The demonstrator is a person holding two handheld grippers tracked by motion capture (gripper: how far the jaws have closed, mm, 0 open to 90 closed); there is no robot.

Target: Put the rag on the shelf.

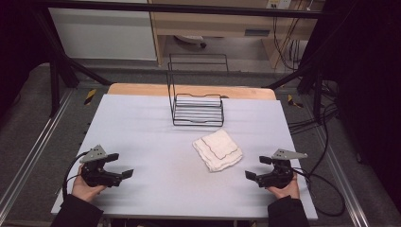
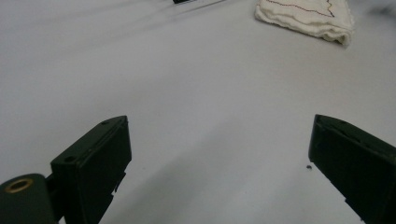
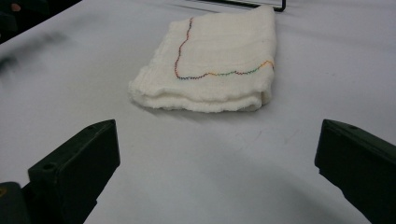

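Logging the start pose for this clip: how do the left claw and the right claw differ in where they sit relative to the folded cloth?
The right claw sits close to the folded cloth, which lies large and straight ahead in its own view; the left claw sits farther off, with the cloth small at the top right of its view. Seen from above, the cloth lies nearer the right side of the table. Both claws are open, empty and held low over the table.

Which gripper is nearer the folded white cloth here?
Right. The right gripper sits just off the folded white cloth, toward the person and to its right; the left gripper is well across the table, on its left.
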